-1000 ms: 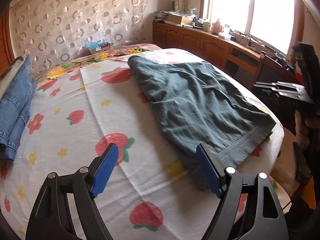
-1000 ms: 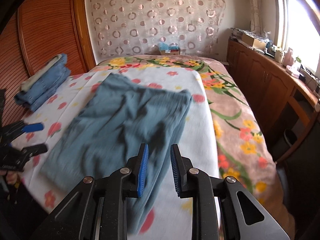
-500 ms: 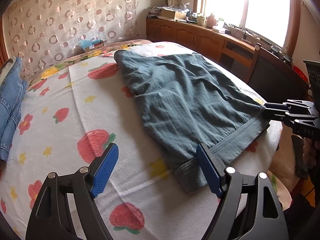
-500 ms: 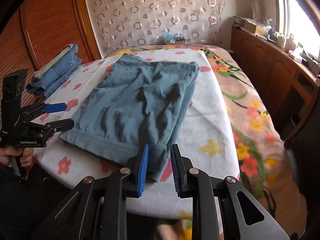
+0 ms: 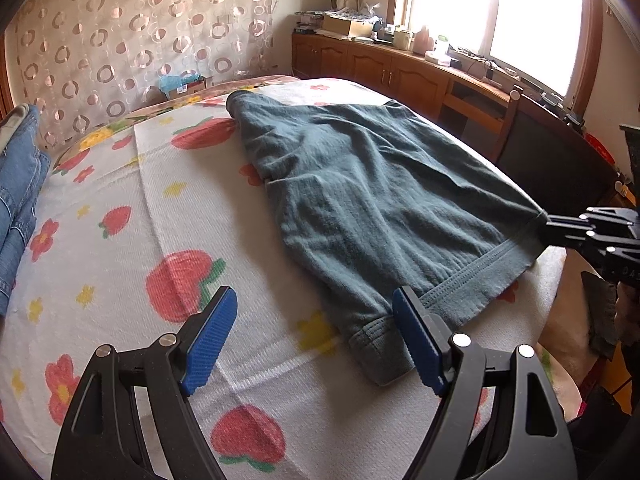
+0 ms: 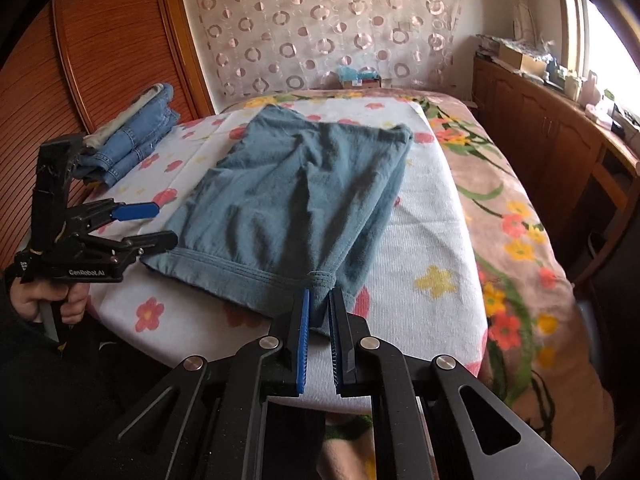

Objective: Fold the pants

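Left to right, as things lie on the bed [image 6: 448,240]:

Stack of folded jeans [image 6: 132,136] sits at the far left edge, well apart from the work. Looks like finished pieces parked out of the way.

My left tongs [image 5: 312,336] are wide open, holding nothing. They hover just over the near left corner of the pants [image 6: 296,200]: one blue pad [image 5: 416,340] sits right at the cuff, the other [image 5: 208,340] is over bare strawberry sheet [image 5: 120,220]. The right camera shows the same thing from the side, left tongs [image 6: 148,224] at the hem corner with the pads straddling the edge, fabric not pinched. My read: staged for the second corner grab.

The teal pants lie flat in the middle of the bed, already doubled leg on leg, waistband at the far end toward the curtain [image 6: 320,28], hem toward me at the near edge. Some wrinkles through the middle.

My right tongs [image 6: 318,320] have just been closing and are nearly shut, with the hem's right corner bunched between the pads. In the left camera the right tongs [image 5: 560,226] meet the cloth right at that corner, and the fabric pulls to a point there. So: gripped.

Judgement: one corner secured, the other not yet. With both hem corners pinned I can lift the hem evenly and carry it toward the waistband. Risk is a skewed fold if the left side grabs only the top layer.
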`<state>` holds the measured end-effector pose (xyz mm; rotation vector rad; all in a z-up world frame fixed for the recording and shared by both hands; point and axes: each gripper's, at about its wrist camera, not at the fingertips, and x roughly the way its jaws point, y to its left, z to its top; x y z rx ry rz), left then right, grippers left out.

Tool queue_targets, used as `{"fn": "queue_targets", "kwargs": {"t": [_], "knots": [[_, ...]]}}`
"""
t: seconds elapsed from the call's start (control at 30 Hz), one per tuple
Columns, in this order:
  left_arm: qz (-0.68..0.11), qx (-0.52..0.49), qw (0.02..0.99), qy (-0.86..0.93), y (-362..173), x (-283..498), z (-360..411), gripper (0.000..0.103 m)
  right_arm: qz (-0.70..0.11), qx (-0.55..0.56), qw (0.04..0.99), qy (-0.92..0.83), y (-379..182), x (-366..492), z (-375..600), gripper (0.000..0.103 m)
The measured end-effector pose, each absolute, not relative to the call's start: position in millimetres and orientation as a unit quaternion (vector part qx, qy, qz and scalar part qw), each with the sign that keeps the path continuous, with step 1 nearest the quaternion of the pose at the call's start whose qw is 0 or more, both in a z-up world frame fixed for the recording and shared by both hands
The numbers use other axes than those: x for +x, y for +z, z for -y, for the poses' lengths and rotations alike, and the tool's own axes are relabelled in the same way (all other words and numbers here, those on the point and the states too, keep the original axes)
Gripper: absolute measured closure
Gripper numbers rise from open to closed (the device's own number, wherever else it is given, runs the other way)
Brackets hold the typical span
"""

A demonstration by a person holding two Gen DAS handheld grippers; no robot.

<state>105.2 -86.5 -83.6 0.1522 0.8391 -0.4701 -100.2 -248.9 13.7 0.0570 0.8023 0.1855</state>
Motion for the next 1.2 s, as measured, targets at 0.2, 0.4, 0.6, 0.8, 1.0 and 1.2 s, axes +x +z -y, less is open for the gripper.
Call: {"fn": "queue_targets", "kwargs": {"t": [0.2, 0.4, 0.6, 0.8, 1.0, 1.2], "knots": [[-0.403, 0.073, 0.884, -0.226, -83.6, 105.1, 86.4, 0.022, -0.388, 0.041, 0.917, 0.083, 13.8, -95.1, 249.2, 0.091], [-0.403, 0.069, 0.884, -0.227, -84.1, 105.1, 85.9, 0.022, -0.379, 0.033, 0.923, 0.063, 18.1, -89.0, 238.2, 0.077], [-0.403, 0.069, 0.884, -0.227, -84.3, 104.6, 85.5, 0.022, -0.381, 0.039, 0.922, 0.059, 10.7, -84.9, 235.1, 0.066], [-0.394, 0.068, 0.886, -0.235, -78.8, 100.2, 85.1, 0.022, -0.396, 0.041, 0.915, 0.06, -2.1, -82.2, 234.3, 0.066], [-0.4, 0.062, 0.873, -0.272, -75.3, 93.0, 90.9, 0.031, -0.393, 0.041, 0.917, 0.06, -3.0, -81.6, 235.2, 0.066], [-0.416, 0.063, 0.866, -0.27, -84.6, 93.6, 93.8, 0.038, -0.392, 0.044, 0.917, 0.063, -1.9, -81.8, 235.1, 0.066]]}}
